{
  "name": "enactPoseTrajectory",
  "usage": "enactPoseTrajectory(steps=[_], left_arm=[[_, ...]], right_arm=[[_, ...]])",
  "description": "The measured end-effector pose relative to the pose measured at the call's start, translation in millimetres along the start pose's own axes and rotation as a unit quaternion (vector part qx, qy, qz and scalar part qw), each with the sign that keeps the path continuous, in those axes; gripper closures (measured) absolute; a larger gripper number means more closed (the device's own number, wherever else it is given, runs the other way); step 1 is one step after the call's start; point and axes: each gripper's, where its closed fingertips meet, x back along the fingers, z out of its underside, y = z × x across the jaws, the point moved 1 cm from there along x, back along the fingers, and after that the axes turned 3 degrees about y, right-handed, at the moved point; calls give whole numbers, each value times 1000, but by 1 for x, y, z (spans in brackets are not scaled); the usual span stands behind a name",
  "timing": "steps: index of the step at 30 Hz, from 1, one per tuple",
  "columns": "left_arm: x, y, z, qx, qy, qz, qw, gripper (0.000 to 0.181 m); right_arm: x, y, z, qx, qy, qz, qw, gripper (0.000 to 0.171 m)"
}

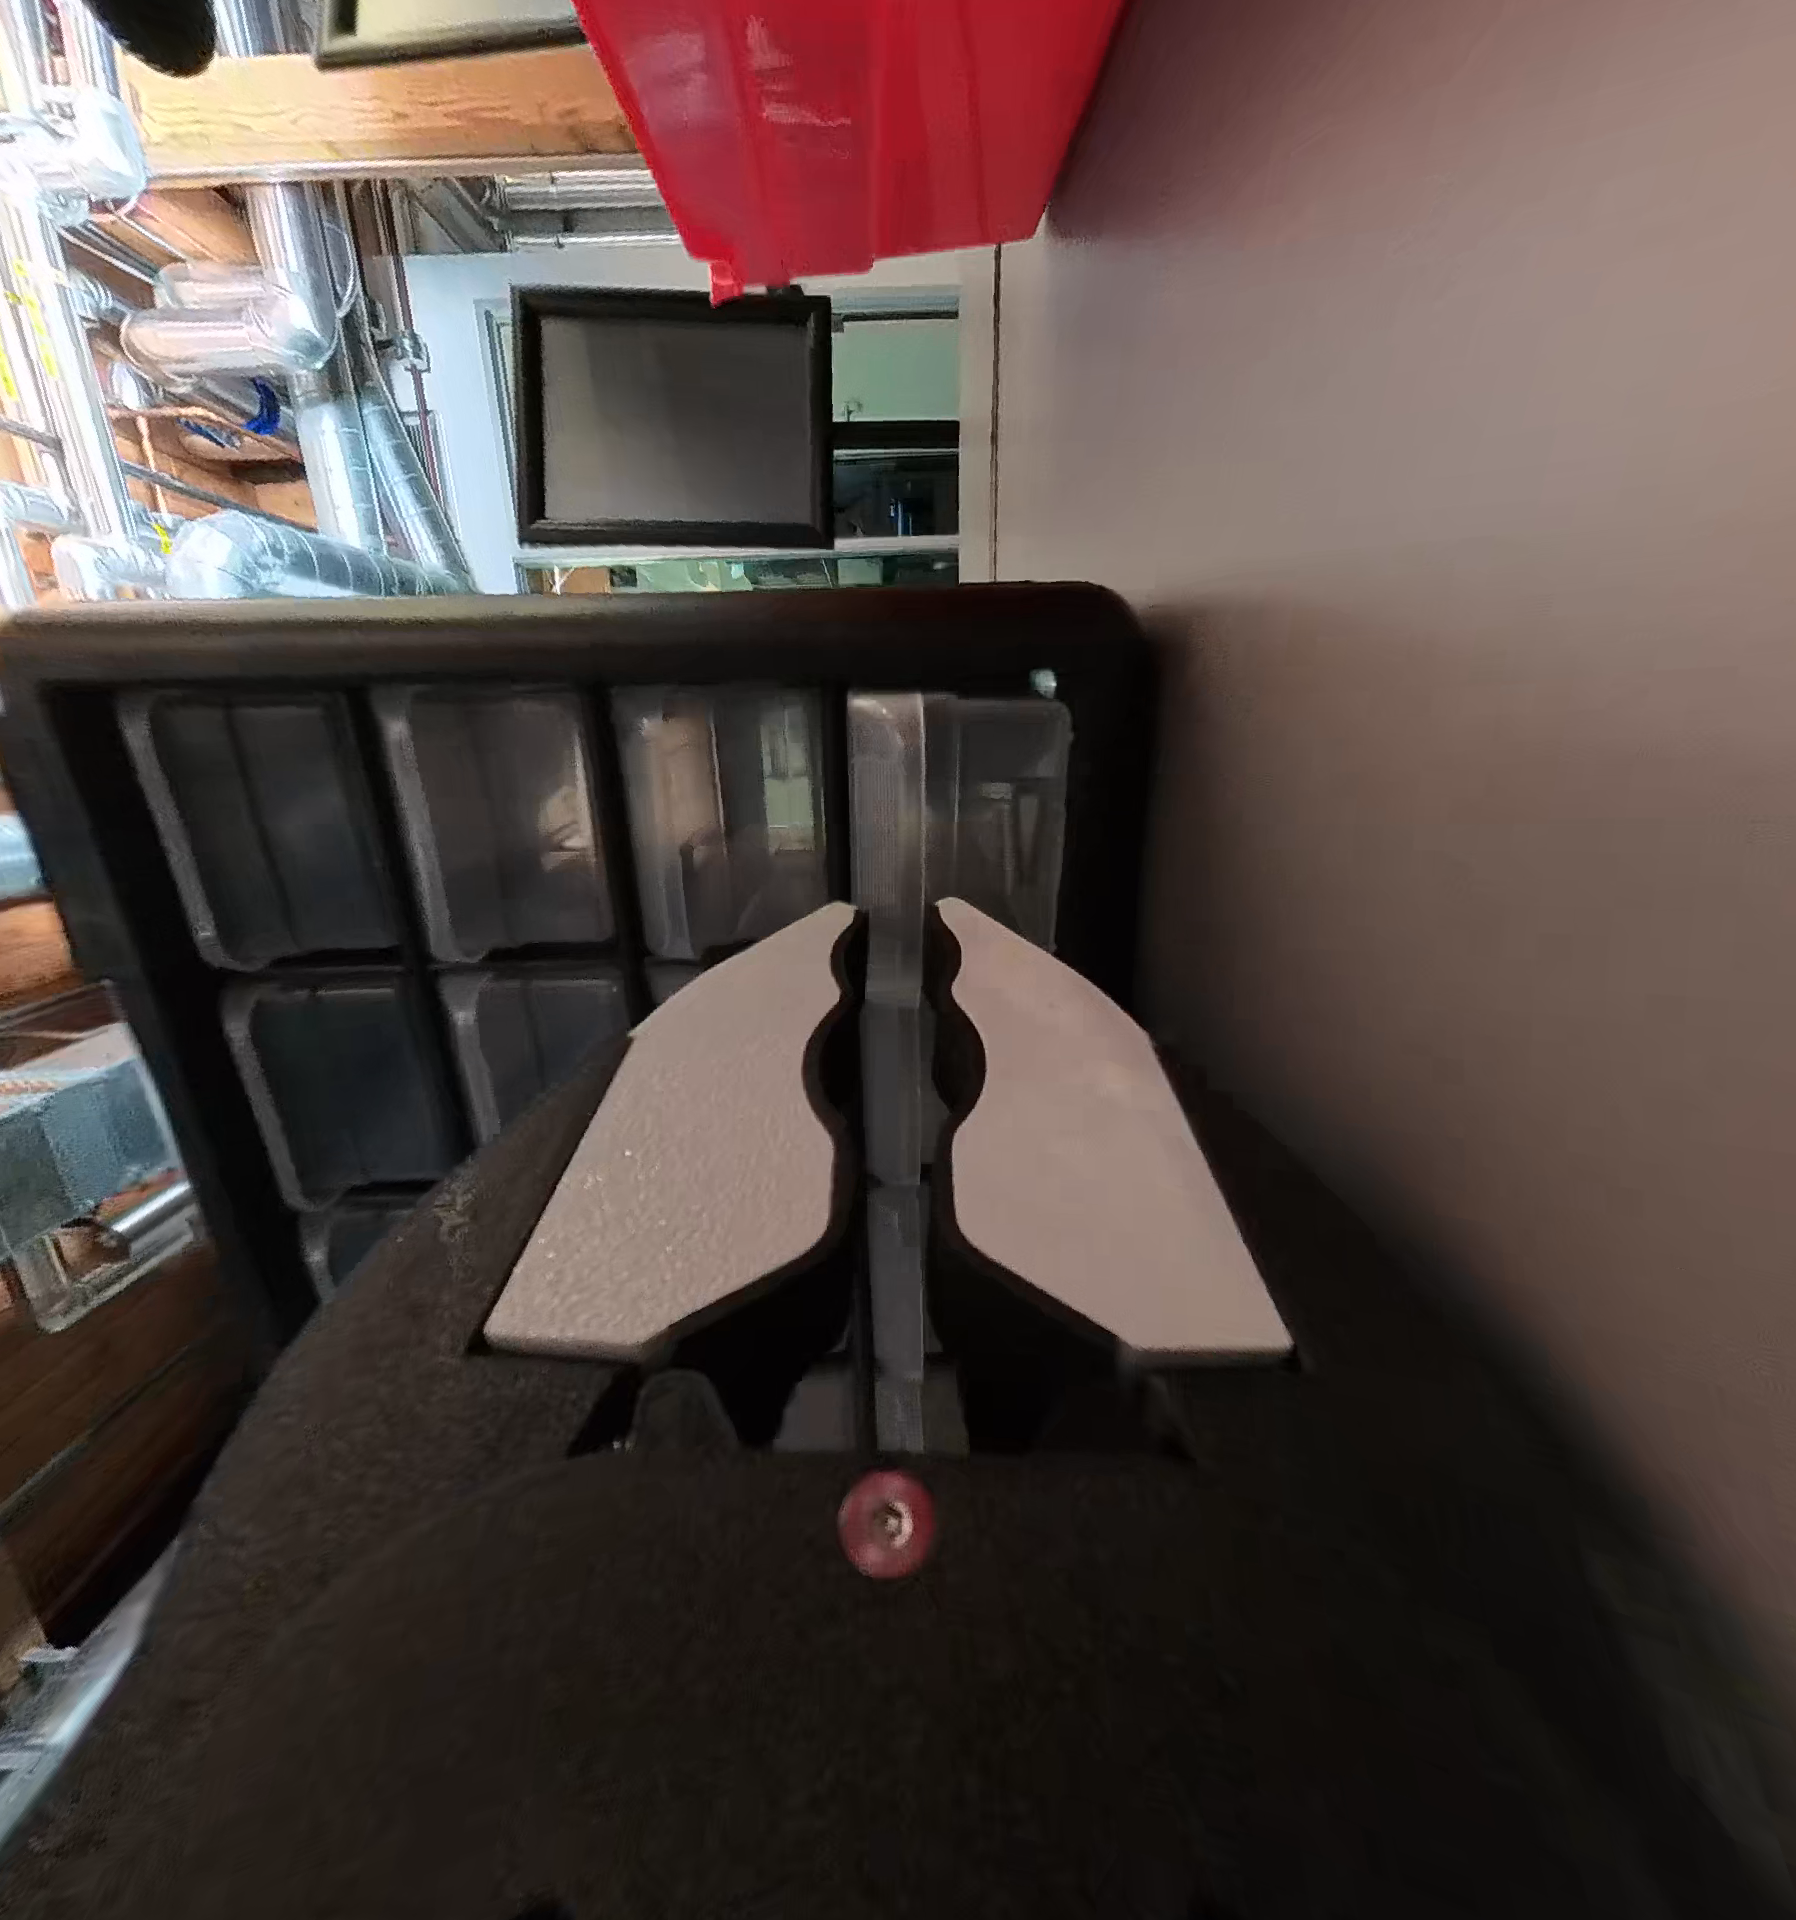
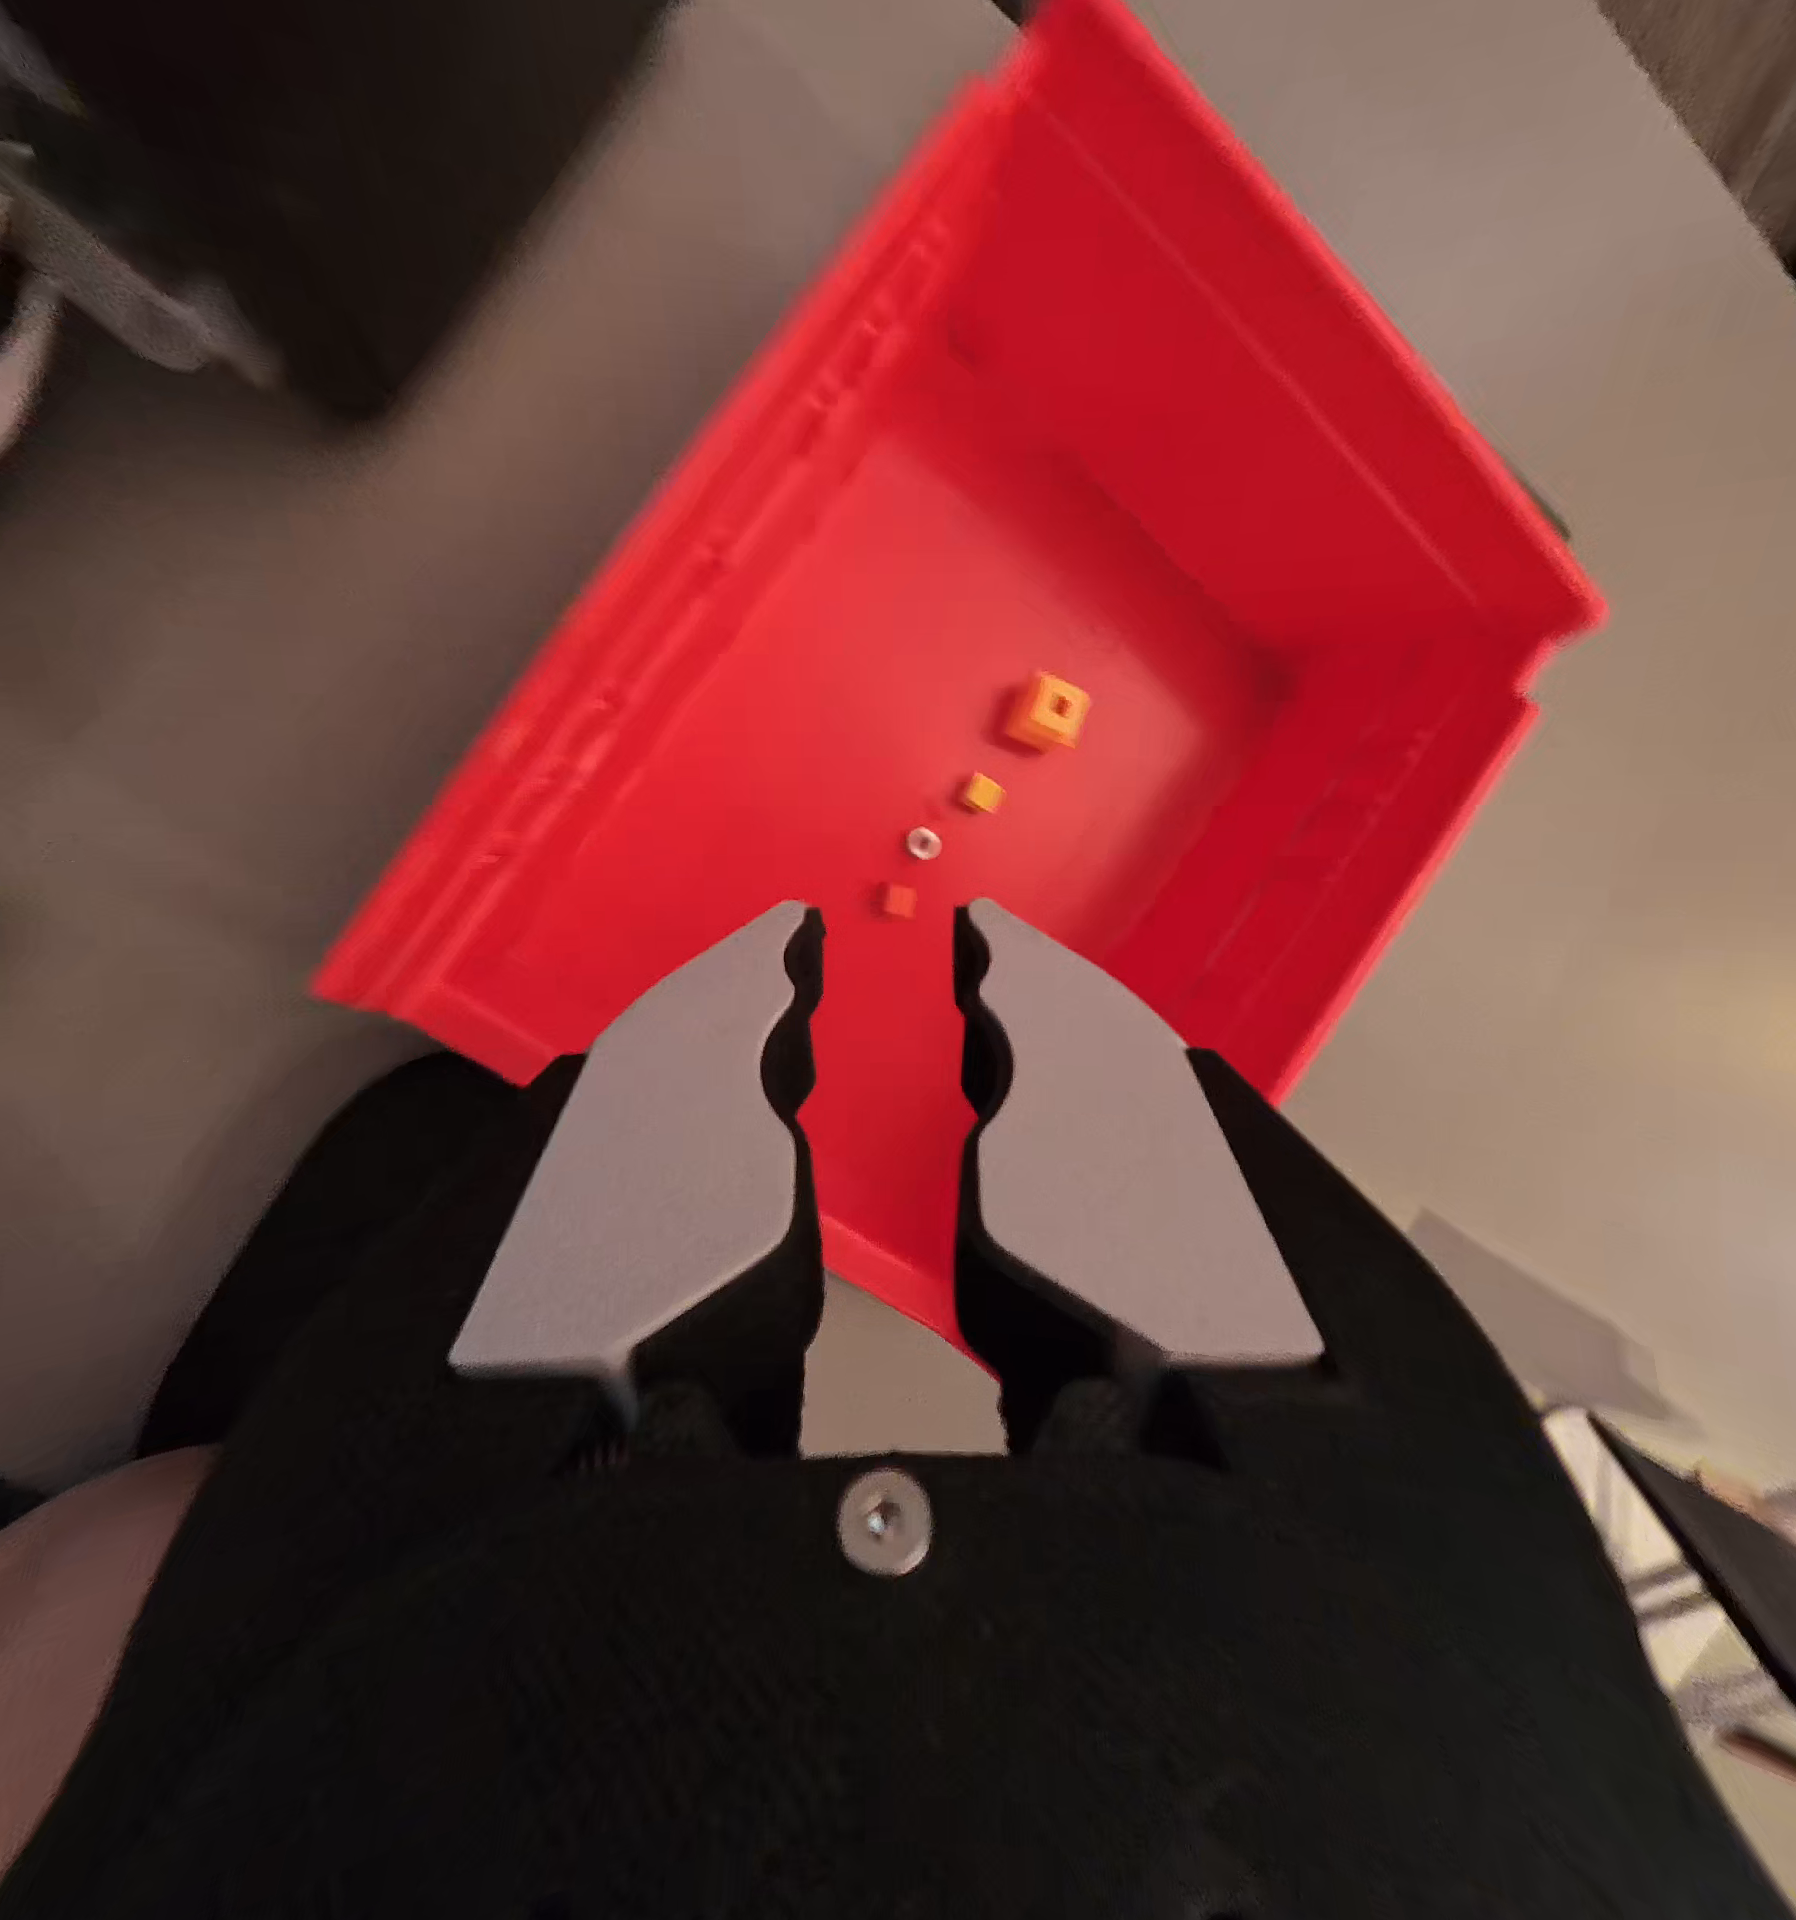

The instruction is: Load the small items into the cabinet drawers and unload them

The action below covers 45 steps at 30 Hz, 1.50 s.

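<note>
Your right gripper (image 2: 889,920) hangs over the red bin (image 2: 1133,436), fingers apart w/ nothing between; nearest orange cube (image 2: 896,900) sits at 12 o'clock, just off the tips. Left gripper (image 1: 896,914) is clamped on a drawer handle (image 1: 886,821) of the cabinet (image 1: 561,634).

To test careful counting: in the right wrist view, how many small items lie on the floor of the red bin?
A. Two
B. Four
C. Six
B: the red bin holds a large orange cube, a smaller orange cube, a silver nut and a small orange-red cube, in a line.
</note>
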Motion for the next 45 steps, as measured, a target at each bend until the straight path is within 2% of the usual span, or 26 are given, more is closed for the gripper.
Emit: enactPoseTrajectory(steps=[3,7,10,14,19,30,35,40,45], left_arm=[[23,-1,-3,-8,-9,3,1000,172],[51,-1,-11,-12,-21,5,1000,172],[70,-4,-17,-14,-32,9,999,172],[86,-9,-16,-15,-39,18,999,172],[93,-14,-13,-15,-45,29,998,171],[93,-12,-14,4,-53,44,998,171],[93,-13,-13,4,-52,46,998,170],[92,-13,-13,4,-52,44,998,171],[91,-14,-12,6,-51,44,998,171]], right_arm=[[10,53,-20,104,-13,-47,993,146],[4,130,-59,258,-35,-109,959,147],[-17,178,-85,309,-30,-148,939,150],[-61,203,-90,351,29,-151,924,151],[-94,213,-73,384,101,-174,901,150],[-117,224,-65,428,148,-156,878,153],[-120,224,-68,432,150,-136,879,163],[-120,226,-71,441,135,-142,876,164],[-89,216,-82,421,76,-153,891,164]])
